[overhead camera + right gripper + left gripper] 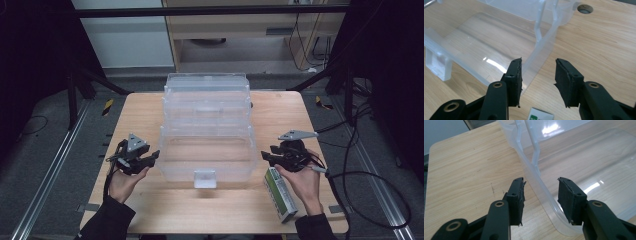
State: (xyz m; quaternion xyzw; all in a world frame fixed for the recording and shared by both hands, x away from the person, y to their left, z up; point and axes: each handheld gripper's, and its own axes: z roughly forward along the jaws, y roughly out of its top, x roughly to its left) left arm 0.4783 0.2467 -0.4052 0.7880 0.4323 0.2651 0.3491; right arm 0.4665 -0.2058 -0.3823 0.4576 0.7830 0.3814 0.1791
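Centrally on the wooden table (280, 107) stands a clear plastic box (206, 150), its lid swung open behind it. Both grippers are released: the left gripper (541, 195) straddles the box's left rim untouched, the right gripper (537, 75) its right corner. Nearby lies a green-and-white carton (280, 195).
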